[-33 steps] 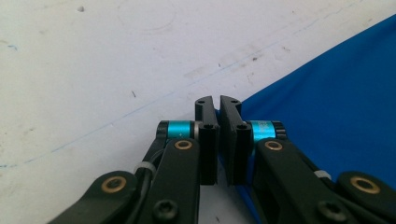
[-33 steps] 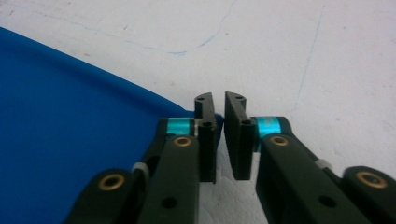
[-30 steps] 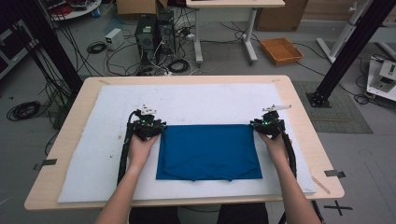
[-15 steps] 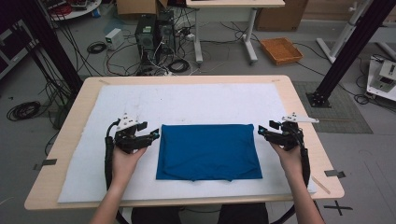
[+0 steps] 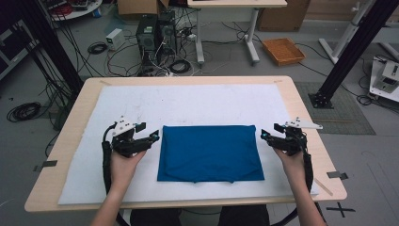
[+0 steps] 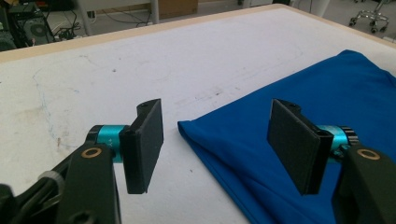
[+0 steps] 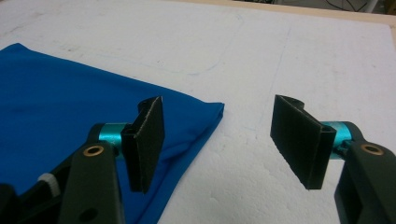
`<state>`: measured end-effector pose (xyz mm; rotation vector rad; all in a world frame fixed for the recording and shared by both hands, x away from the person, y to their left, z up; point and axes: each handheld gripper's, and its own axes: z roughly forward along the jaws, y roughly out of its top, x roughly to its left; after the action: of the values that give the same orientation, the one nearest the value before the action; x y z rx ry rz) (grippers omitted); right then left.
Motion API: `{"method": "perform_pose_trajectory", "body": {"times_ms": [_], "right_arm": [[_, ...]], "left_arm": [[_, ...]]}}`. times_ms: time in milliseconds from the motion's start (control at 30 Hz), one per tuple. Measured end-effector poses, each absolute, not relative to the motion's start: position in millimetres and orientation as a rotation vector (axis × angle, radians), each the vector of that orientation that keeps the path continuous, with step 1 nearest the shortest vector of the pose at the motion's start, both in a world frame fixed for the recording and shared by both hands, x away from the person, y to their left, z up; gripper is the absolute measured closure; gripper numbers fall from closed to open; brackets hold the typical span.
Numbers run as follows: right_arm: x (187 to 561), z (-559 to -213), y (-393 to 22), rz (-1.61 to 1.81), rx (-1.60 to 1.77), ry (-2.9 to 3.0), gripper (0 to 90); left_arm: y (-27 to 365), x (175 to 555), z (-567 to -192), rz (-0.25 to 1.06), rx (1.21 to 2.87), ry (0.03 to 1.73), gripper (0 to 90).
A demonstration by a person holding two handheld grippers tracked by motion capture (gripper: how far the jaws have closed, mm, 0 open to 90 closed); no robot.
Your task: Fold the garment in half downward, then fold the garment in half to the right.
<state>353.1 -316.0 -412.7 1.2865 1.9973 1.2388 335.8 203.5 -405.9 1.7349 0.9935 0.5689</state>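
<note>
On the white mat (image 5: 197,101) that covers the wooden worktop (image 5: 301,101) lies a blue cloth (image 5: 209,153), folded into a flat rectangle, near the person's edge and about in the middle between the two hands. At its left side the left gripper (image 5: 149,137) hovers just beside the cloth's far left corner, not touching it. The jaws have just been opening and now stand wide apart; in the left gripper view the corner of the blue cloth (image 6: 299,140) is seen through the gap, but nothing is clamped. At the right side the right gripper (image 5: 269,133) is held just beside the far right corner. Its jaws also have just been opening and are wide apart, with the cloth corner (image 7: 84,102) below the one jaw and bare mat between them.
</note>
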Motion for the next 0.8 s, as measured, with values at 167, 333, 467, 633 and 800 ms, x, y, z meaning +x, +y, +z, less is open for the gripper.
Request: {"method": "perform_pose_trajectory", "body": {"times_ms": [167,333,467,633,800], "right_arm": [[352,-412,-317,1.243,1.285,1.984,34.5],[352,-411,-319,1.253,1.296,1.978,34.0],[353,-412,-318,1.251,1.301,1.982,33.6],[352,-412,-319,1.25,1.303,1.981,33.6],[352,-413,-322,1.249,1.311,1.975,33.6]], "left_arm": [[202,335,-406,0.558,1.737,0.991,36.3],[200,335,-407,0.547,1.742,0.986,36.2],[198,336,-407,0.543,1.755,0.995,36.3],[194,338,-408,0.52,1.775,0.997,36.2],[189,337,-406,0.509,1.778,0.996,36.2]]}}
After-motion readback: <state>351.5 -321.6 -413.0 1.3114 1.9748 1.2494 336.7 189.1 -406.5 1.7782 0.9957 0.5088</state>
